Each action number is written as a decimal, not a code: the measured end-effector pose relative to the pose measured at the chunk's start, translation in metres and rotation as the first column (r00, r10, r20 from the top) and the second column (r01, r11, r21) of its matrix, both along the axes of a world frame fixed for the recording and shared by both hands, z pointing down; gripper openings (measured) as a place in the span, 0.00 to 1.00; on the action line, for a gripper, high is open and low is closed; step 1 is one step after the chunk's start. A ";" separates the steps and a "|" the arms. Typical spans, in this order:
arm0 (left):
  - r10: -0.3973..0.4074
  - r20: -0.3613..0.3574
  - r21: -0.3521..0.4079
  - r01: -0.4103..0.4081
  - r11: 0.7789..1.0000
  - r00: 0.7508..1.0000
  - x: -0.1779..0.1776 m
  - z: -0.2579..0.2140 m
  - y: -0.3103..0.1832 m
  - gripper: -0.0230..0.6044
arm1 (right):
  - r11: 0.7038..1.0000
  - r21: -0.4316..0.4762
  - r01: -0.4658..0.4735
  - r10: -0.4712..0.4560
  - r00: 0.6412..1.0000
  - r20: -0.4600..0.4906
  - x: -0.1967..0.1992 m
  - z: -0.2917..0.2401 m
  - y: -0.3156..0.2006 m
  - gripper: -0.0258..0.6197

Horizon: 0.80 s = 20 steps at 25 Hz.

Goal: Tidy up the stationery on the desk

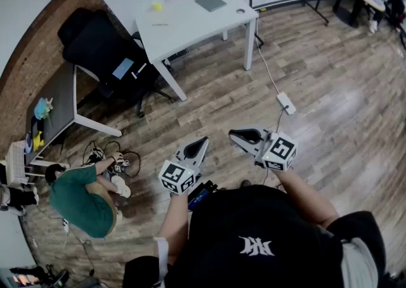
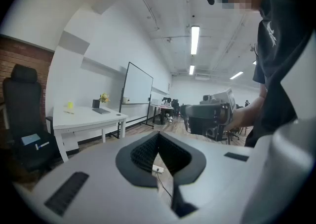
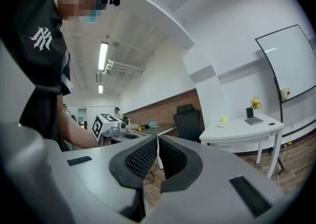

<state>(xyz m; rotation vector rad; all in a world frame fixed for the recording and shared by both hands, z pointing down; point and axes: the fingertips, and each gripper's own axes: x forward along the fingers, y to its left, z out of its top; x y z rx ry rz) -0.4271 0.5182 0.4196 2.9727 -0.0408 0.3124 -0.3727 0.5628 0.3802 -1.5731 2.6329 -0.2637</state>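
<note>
Two grippers noted empty, left gripper (image 1: 199,146) and right gripper (image 1: 244,136), jaws pressed together; stands at the approach step, well apart from the far white desk (image 1: 184,23) carrying the stationery, grey pad (image 1: 210,2) included; calls next for walking over, then spreading jaws.

Wears black short-sleeved T-shirt (image 1: 254,214) with white emblem (image 1: 255,246); wields pale-grey left gripper (image 1: 202,142) and right gripper (image 1: 234,133), black ribbed pads (image 2: 145,153), square-marker cubes (image 1: 176,177).

The left arm (image 1: 172,217) and the right arm (image 1: 307,195) reach out in front of the body. The left gripper (image 1: 199,146) is closed with nothing in it and tips down a little. The right gripper (image 1: 241,135) is closed and empty too, held level. They sit near each other, side by side.
</note>
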 end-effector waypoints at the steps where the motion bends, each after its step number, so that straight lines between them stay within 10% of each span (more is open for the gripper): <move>1: -0.001 0.002 0.000 0.001 1.000 1.000 0.004 0.000 0.001 0.04 | 1.000 0.001 0.002 -0.002 1.000 -0.001 0.004 0.000 0.001 0.10; 20: 0.004 0.036 -0.027 -0.003 1.000 0.999 0.061 0.026 -0.025 0.04 | 1.000 -0.023 -0.015 0.015 1.000 0.023 0.067 0.018 -0.028 0.11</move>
